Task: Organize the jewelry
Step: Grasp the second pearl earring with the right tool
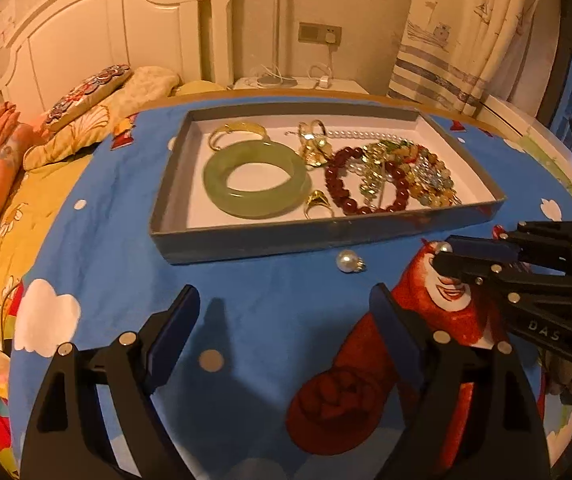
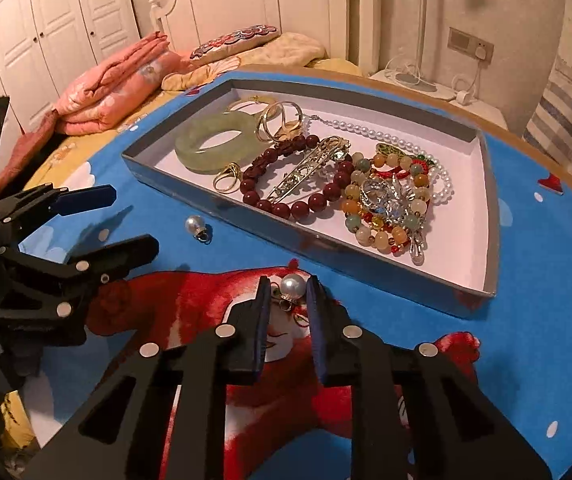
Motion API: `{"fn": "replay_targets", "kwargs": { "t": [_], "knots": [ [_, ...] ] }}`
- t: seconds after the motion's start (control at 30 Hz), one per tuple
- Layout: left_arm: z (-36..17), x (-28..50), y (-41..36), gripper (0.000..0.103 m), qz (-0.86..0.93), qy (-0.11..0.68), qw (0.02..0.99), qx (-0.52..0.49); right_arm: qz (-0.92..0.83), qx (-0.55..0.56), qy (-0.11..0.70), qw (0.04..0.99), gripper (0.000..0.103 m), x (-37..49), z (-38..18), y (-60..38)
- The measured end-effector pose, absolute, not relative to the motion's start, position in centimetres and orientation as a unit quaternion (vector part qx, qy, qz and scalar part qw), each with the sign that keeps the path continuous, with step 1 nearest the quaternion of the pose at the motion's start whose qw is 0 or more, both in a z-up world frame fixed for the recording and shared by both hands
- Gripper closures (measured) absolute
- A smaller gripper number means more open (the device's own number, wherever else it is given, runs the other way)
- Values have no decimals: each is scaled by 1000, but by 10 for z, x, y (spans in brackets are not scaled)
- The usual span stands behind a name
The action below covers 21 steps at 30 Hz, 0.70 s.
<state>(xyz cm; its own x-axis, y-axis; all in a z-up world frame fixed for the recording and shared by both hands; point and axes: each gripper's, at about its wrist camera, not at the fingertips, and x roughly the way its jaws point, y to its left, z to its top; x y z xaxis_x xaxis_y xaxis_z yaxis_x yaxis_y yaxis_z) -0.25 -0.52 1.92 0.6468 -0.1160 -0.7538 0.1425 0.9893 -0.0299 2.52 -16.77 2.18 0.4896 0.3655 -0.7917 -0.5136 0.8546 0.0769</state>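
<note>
Right gripper [image 2: 288, 294] is down on the blue cartoon cloth [image 2: 506, 344], fingers nearly closed around a pearl earring [image 2: 290, 285]. The pearl sits between the two tips; the right pad looks to touch it, the left pad has a small gap where the gold fitting lies. Can't confirm a firm pinch, so treat it as bracketed, not gripped. It lies on the cloth over the red bear print, just outside the tray's near wall.

Left gripper [image 1: 286, 308] — fingers spread wide, nothing between them, hovering over bare cloth. Second pearl earring [image 1: 348, 262] lies loose on the cloth ahead of it, between the left gripper and the tray wall, near that wall but not touching.

Grey tray [image 1: 246, 236] with white floor sits on the counter. Contents:
- green jade bangle [image 1: 216, 184], flat, left side
- gold ring [image 1: 318, 204] just beside the bangle, near the front wall
- dark red bead bracelet [image 1: 332, 180] in the middle, with a gold hairpin [image 2: 306, 172] lying across it
- mixed-colour bead bracelet [image 2: 366, 232] to the right, silver ornament on top
- pearl strand [image 2: 366, 132] along the back
- gold bangle [image 1: 238, 130] at the back left

Bed with folded pink quilt [image 2: 102, 96] behind the counter.
</note>
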Motion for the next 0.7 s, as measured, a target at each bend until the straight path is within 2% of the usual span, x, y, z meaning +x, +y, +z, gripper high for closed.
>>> {"fn": "replay_targets", "kwargs": {
  "t": [0.3, 0.37, 0.47, 0.7],
  "knots": [
    [12, 14, -23, 33, -84, 434, 897, 0, 251, -48, 432, 865, 89, 24, 23, -183],
    [13, 17, -24, 46, -84, 434, 897, -7, 250, -25, 433, 866, 89, 25, 23, -192],
    [14, 24, -28, 61, -77, 433, 898, -3, 252, -10, 432, 866, 88, 25, 24, -197],
    [12, 24, -39, 62, -73, 429, 900, 25, 261, 1, 432, 863, 88, 26, 23, -199]
  ]
}}
